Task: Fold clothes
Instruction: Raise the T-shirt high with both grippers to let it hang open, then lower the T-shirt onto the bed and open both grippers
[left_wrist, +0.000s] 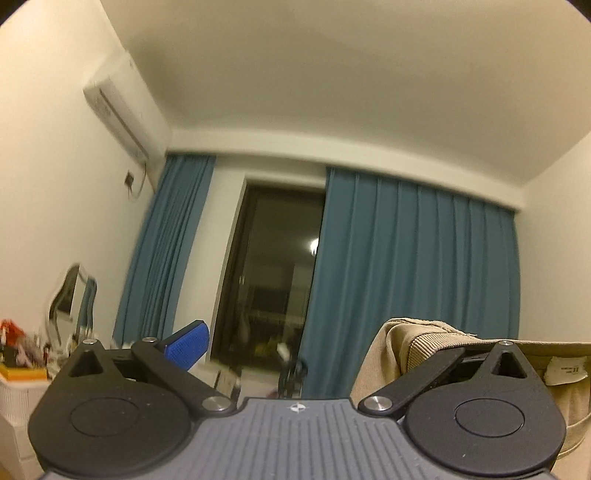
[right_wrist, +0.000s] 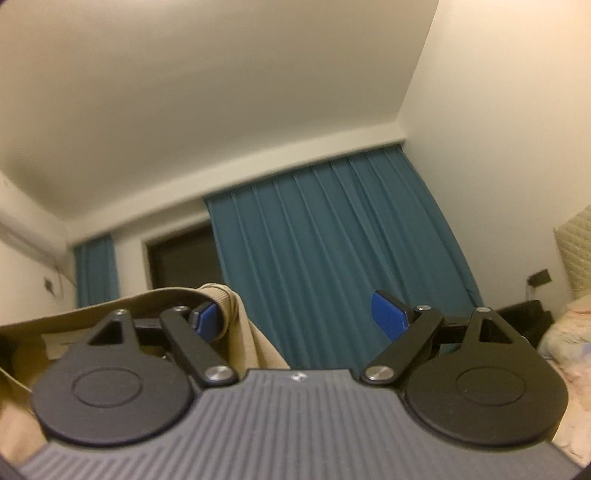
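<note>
Our left gripper (left_wrist: 314, 347) stands wide apart, its right finger tucked inside the beige garment (left_wrist: 417, 347) at three o'clock. Our right gripper (right_wrist: 299, 317) is likewise spread, its left blue pad (right_wrist: 207, 318) hooked under the garment's ribbed edge at nine o'clock. Beyond hang teal curtains (left_wrist: 413, 266) around a dark window (left_wrist: 273, 266). No containers are discernible.

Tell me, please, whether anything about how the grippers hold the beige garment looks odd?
Yes. The beige garment is not pinched. It hangs hooked over one finger of each gripper: the left gripper carries it on its right finger, the right gripper on its left finger. Both stand wide open.
</note>
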